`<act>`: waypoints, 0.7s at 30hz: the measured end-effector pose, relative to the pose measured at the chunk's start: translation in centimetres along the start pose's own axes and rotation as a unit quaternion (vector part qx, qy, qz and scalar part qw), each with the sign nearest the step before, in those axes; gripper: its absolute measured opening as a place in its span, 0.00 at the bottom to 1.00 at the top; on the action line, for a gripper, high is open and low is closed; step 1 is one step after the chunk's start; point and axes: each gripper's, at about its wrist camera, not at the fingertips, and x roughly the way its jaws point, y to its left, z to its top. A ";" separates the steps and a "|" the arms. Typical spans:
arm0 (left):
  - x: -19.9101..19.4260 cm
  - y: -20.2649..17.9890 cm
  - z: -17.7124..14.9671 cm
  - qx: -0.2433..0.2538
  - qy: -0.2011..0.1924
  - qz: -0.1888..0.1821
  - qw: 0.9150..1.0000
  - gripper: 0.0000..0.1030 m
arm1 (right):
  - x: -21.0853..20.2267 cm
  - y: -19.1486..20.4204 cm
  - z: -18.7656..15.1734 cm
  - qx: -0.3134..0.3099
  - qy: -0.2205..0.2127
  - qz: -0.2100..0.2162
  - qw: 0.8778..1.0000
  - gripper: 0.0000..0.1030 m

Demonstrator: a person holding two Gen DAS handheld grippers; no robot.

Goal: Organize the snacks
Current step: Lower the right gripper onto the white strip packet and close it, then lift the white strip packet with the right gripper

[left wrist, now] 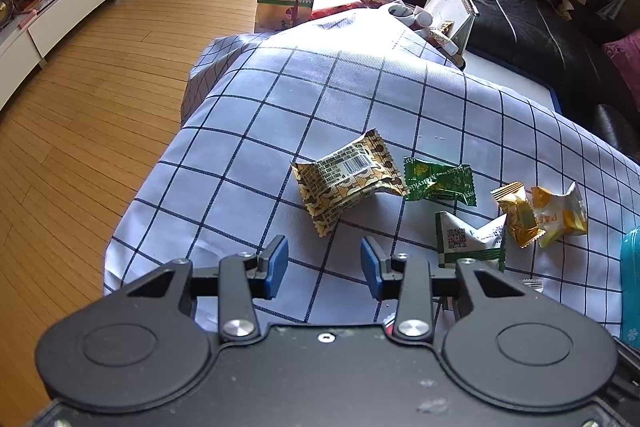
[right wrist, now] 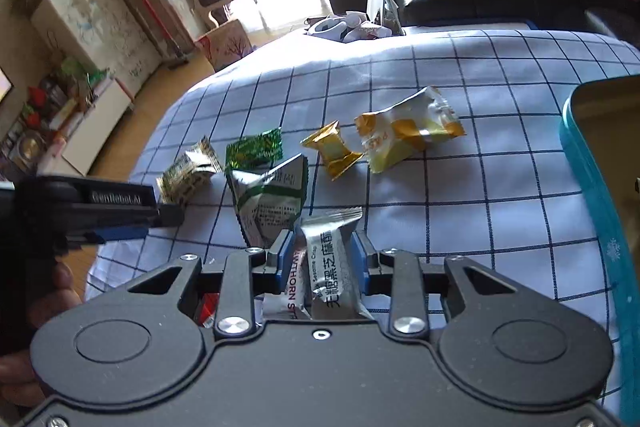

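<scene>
Blue-checked white tablecloth (right wrist: 460, 187) is strewn with wrapped snacks beside a teal tin (right wrist: 592, 187), its contents hardly seen. A grey "Black Sesame Crisp" packet (right wrist: 334, 259) is clamped by the right gripper (right wrist: 320, 259). The left gripper (left wrist: 324, 263), marked "GenRobot.AI", is held apart, empty.

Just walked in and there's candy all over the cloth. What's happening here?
A person is sorting snacks with two hand-held grippers. The right hand-held gripper is shut on a grey sesame packet, with a teal tin open to its right. The left hand-held gripper is open and empty above the checked cloth. Five packets lie loose on it, among them a brown packet and a green candy.
</scene>
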 end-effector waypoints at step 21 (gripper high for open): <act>-0.3 -1.6 -0.3 0.016 0.001 -0.046 0.999 0.39 | 0.8 0.8 -1.4 -0.065 -0.005 -0.074 0.995 0.28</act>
